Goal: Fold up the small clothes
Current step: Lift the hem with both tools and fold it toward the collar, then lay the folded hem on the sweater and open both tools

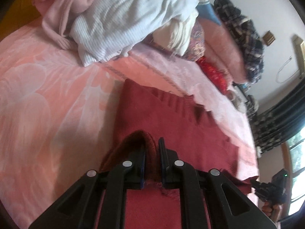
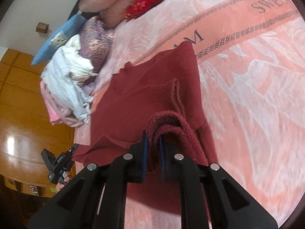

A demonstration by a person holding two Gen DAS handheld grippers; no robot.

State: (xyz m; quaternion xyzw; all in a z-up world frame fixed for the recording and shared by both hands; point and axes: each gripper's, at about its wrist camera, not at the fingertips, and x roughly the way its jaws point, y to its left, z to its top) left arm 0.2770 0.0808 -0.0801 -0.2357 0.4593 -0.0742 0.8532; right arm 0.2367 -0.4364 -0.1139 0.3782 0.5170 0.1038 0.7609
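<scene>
Left claw [image 1: 152,148]: black fingers pinching a raised fold of the dark red knit garment [image 1: 171,118]; the pinched edge bunches over the left finger, and the cloth below is hidden by the claw body. Right claw [image 2: 152,141]: blue-padded fingers pressed onto a thick rolled hem of the same garment [image 2: 152,87], lifted off the bed. Garment: lies partly folded on the pink floral blanket [image 1: 47,95], its near edge cut off behind both claws. Blanket: bears a lettered band [image 2: 238,28], the wording only partly readable. Clothes pile [image 1: 124,22]: white ribbed and pale pink pieces heaped beyond the garment, apart from it. Pillows and a red patterned item [image 2: 146,0]: at the far end, blurred, against the wall.
</scene>
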